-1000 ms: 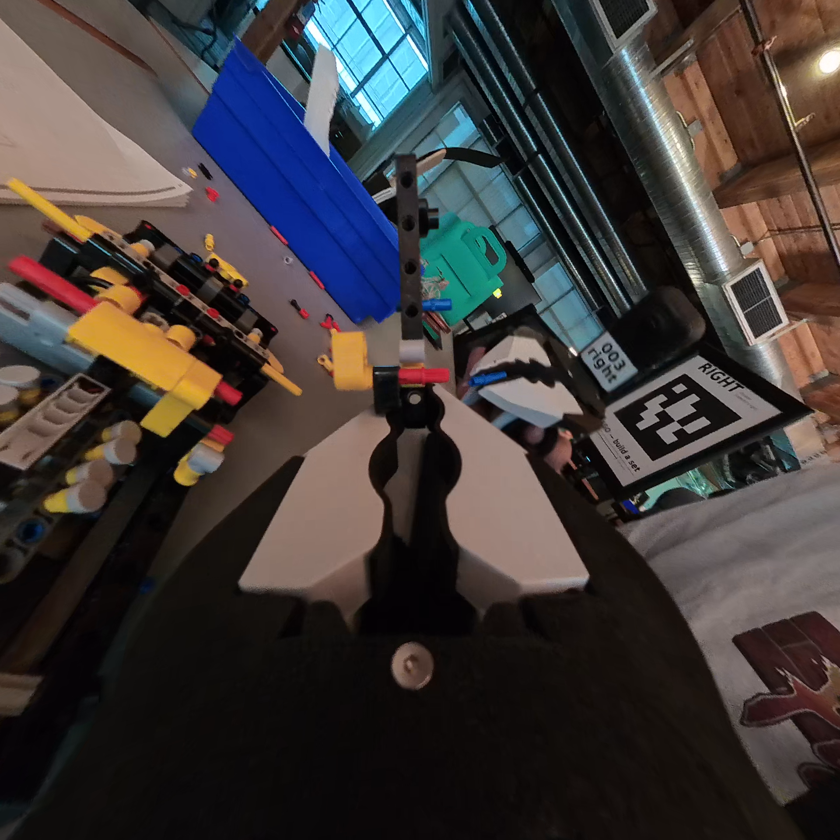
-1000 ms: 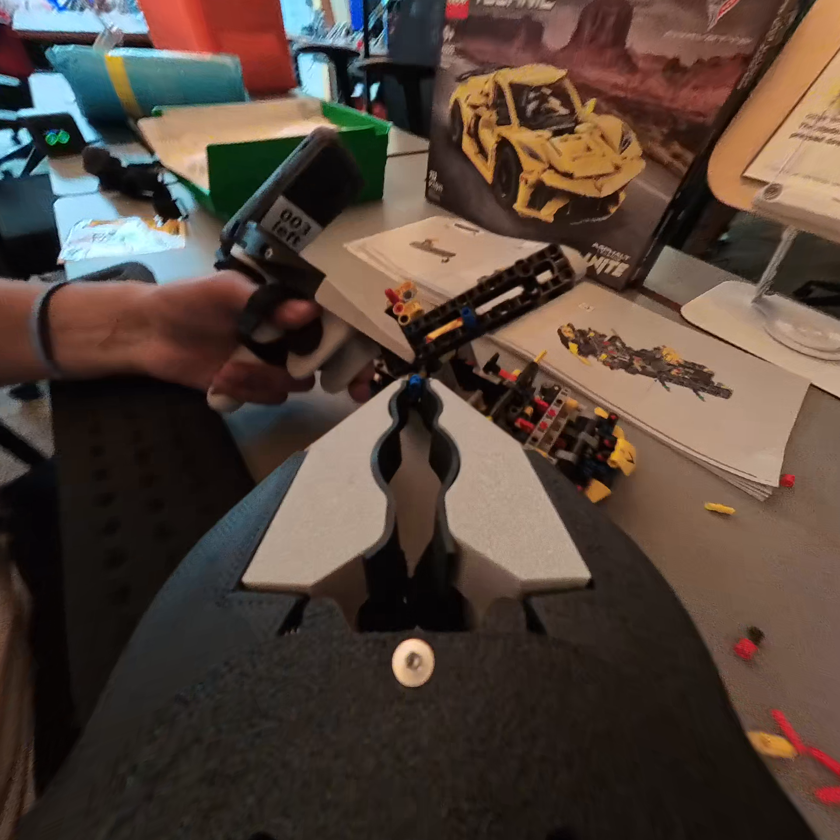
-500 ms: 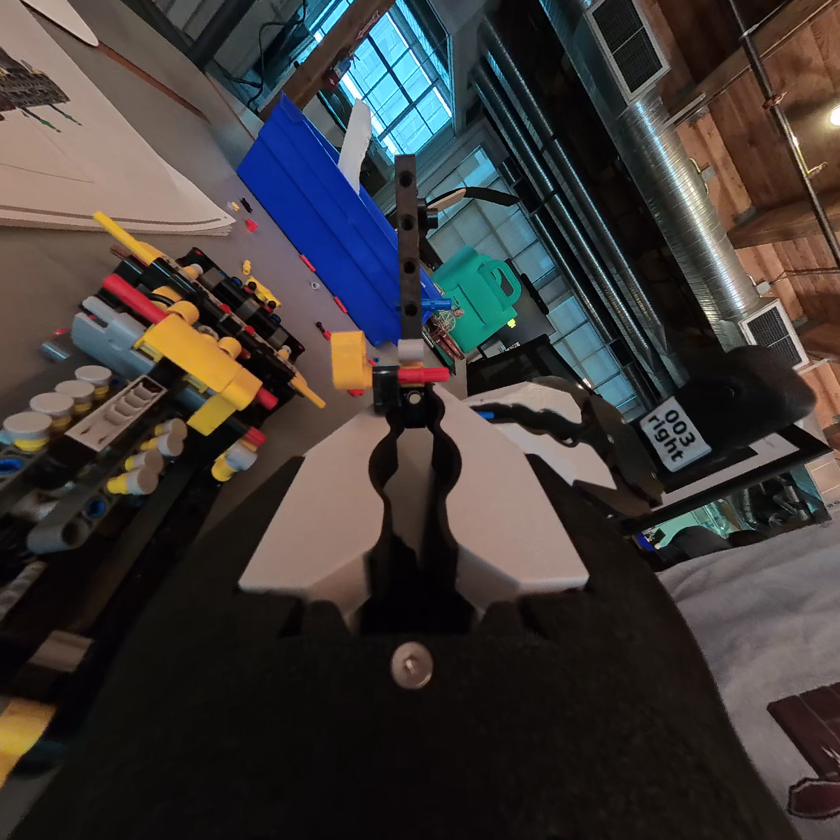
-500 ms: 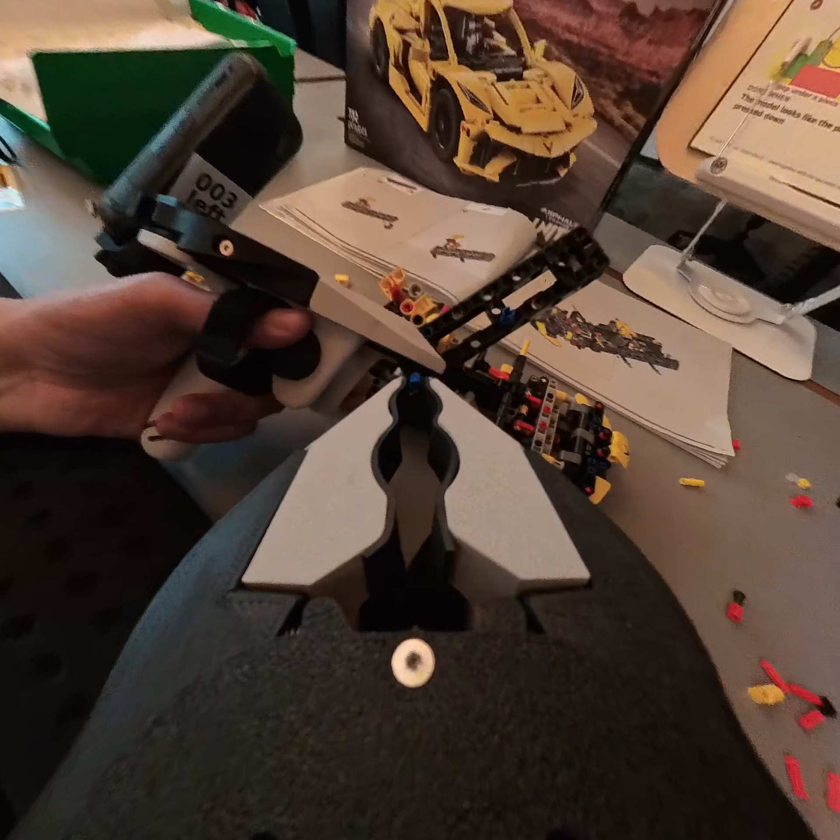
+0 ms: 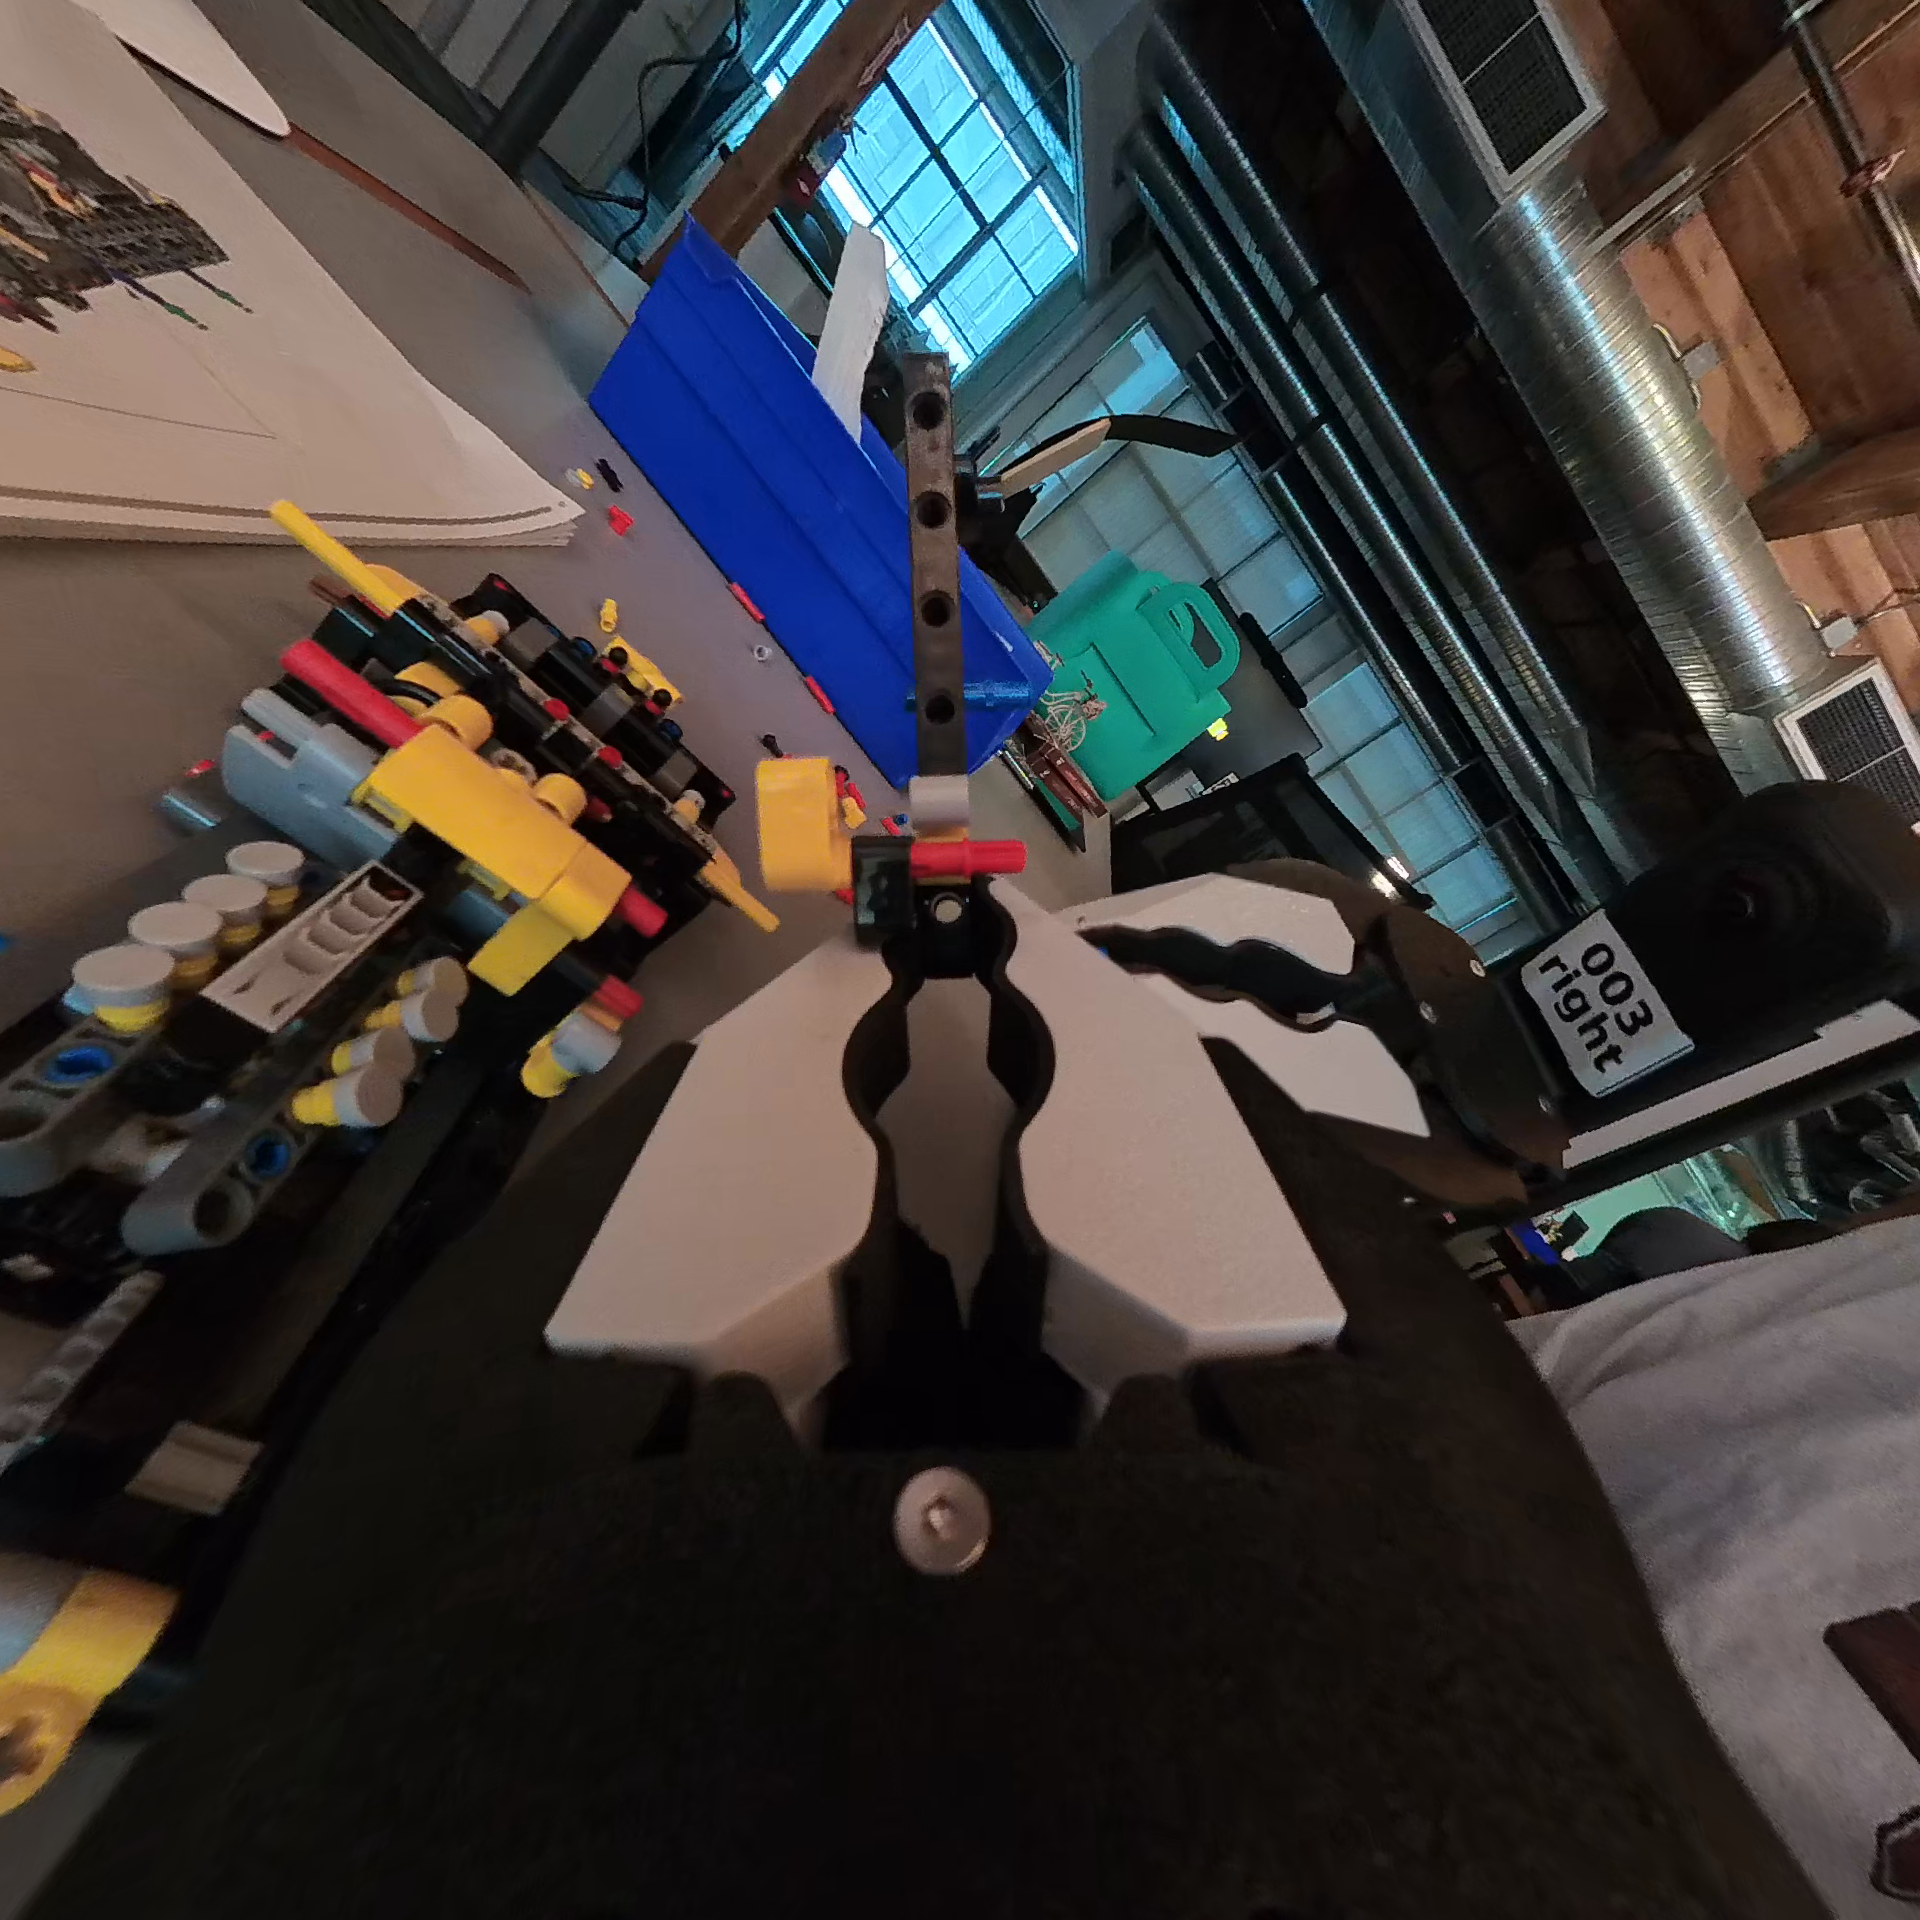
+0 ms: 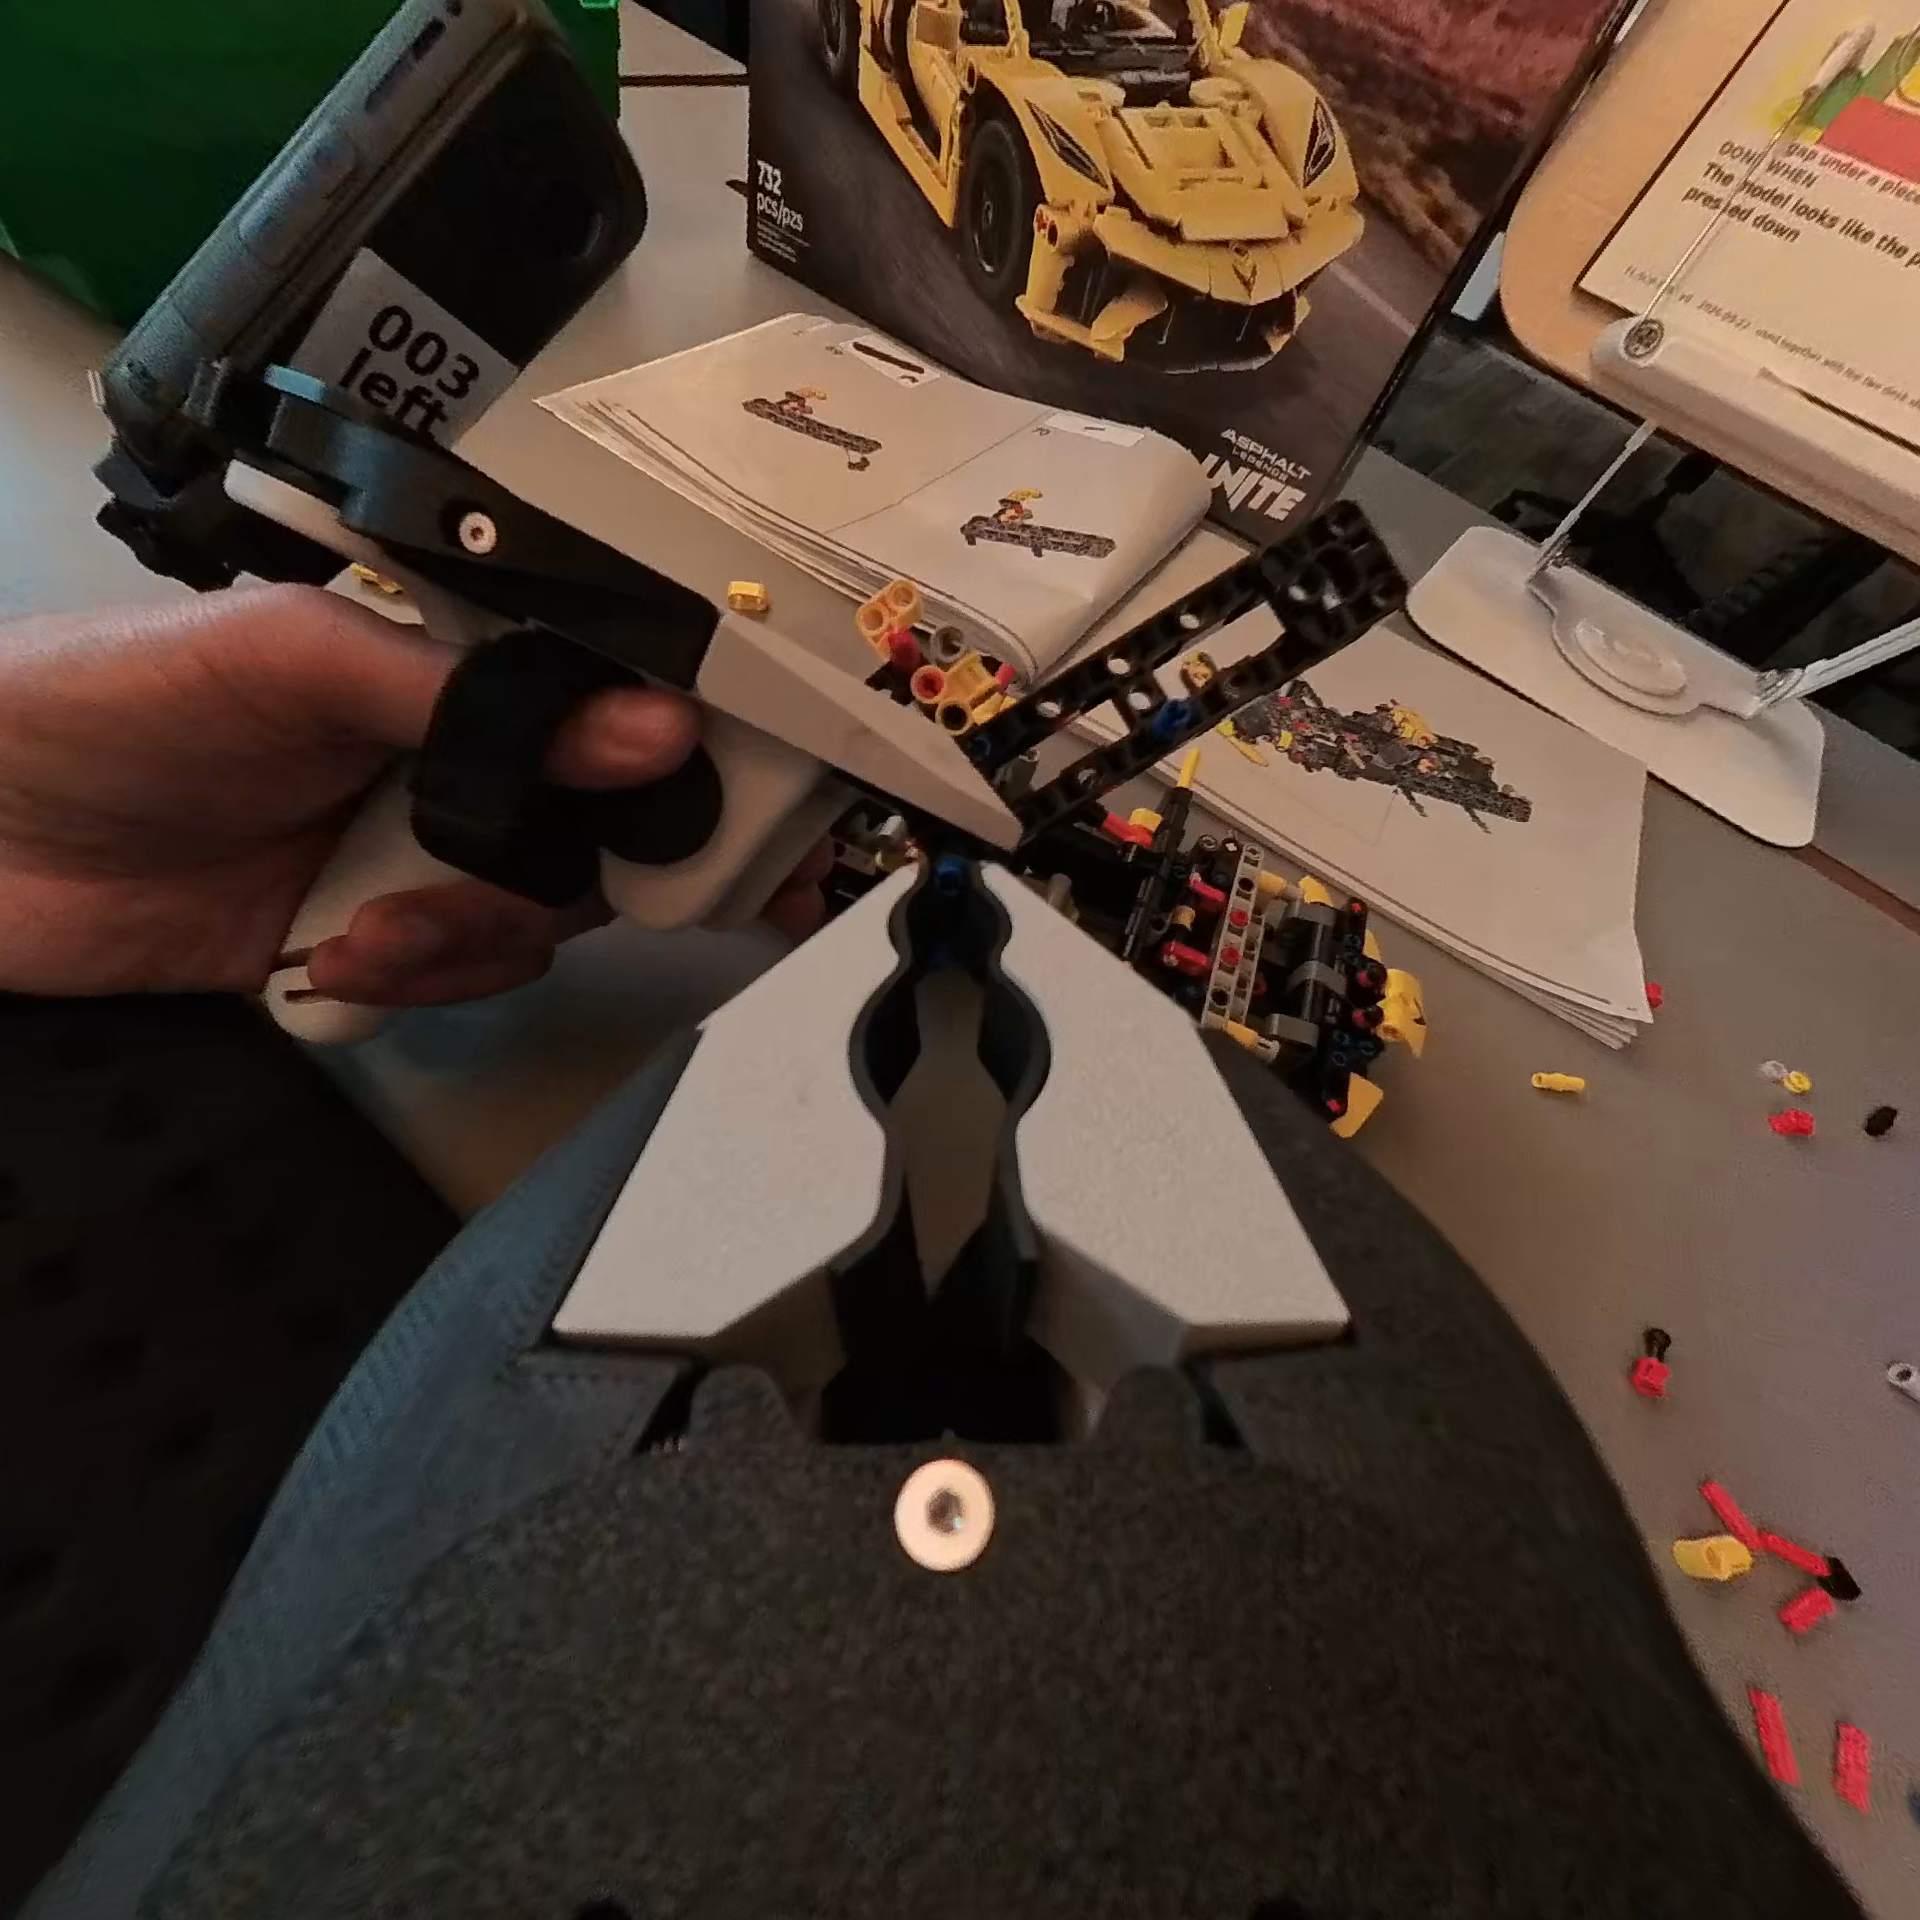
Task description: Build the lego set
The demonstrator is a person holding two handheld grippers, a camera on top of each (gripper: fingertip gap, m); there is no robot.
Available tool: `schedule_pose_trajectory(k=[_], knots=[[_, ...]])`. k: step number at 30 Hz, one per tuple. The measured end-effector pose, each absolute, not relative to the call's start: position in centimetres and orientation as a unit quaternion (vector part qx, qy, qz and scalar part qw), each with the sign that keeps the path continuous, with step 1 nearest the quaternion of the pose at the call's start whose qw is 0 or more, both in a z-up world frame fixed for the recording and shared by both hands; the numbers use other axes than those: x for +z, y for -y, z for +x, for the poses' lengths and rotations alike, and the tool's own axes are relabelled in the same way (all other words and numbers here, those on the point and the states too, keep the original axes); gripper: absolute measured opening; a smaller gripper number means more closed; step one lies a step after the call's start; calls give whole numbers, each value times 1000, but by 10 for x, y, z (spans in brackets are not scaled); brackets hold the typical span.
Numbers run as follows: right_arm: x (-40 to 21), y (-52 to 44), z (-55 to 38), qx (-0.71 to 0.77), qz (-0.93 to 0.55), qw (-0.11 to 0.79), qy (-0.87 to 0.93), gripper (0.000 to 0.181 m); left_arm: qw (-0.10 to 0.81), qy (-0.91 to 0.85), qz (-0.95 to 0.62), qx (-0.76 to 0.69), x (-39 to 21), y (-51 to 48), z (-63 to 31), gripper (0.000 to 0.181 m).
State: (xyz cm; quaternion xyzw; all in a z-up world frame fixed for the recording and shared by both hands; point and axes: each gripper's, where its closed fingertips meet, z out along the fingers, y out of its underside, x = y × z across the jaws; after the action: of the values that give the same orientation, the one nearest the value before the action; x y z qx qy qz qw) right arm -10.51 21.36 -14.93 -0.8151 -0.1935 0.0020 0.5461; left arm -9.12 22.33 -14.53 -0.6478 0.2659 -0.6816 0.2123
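Left wrist view: since a second ago the blue bin (image 5: 769, 540) has slid toward centre and the right gripper (image 5: 1117, 940) has come closer. Our left gripper (image 5: 943, 914) tilts up, jaws pinching the black beam frame (image 5: 932, 582), which rises in front of the bin.

Right wrist view: the frame (image 6: 1195, 675) now looms larger, held above the car chassis (image 6: 1278, 956) on the counter (image 6: 1621, 1226). Our right gripper (image 6: 945, 883) pinches a blue pin (image 6: 945, 876) just below the frame; a hand (image 6: 208, 800) grips the left handle.
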Motion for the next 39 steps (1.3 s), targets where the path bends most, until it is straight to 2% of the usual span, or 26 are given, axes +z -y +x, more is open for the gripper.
schedule_pose_trajectory(k=[18,24,28,30,34,39], knots=[[-152,-214,-103,6,-816,545,195,5,202,-274,-651,-679,-149,-219,-90,8],[-146,-209,-101,35,-817,540,202,5,223,-280,-651,-670,-146,-221,-91,7],[-145,-186,-53,72,-864,447,220,4,235,-284,-654,-660,-147,-224,-92,8],[-140,-166,-41,155,-869,411,229,4,227,-287,-652,-664,-147,-221,-91,8],[-114,-152,-48,268,-821,453,220,4,196,-328,-626,-679,-143,-196,-84,7],[-114,-164,-59,271,-779,527,206,4,197,-358,-602,-686,-136,-182,-82,8]])
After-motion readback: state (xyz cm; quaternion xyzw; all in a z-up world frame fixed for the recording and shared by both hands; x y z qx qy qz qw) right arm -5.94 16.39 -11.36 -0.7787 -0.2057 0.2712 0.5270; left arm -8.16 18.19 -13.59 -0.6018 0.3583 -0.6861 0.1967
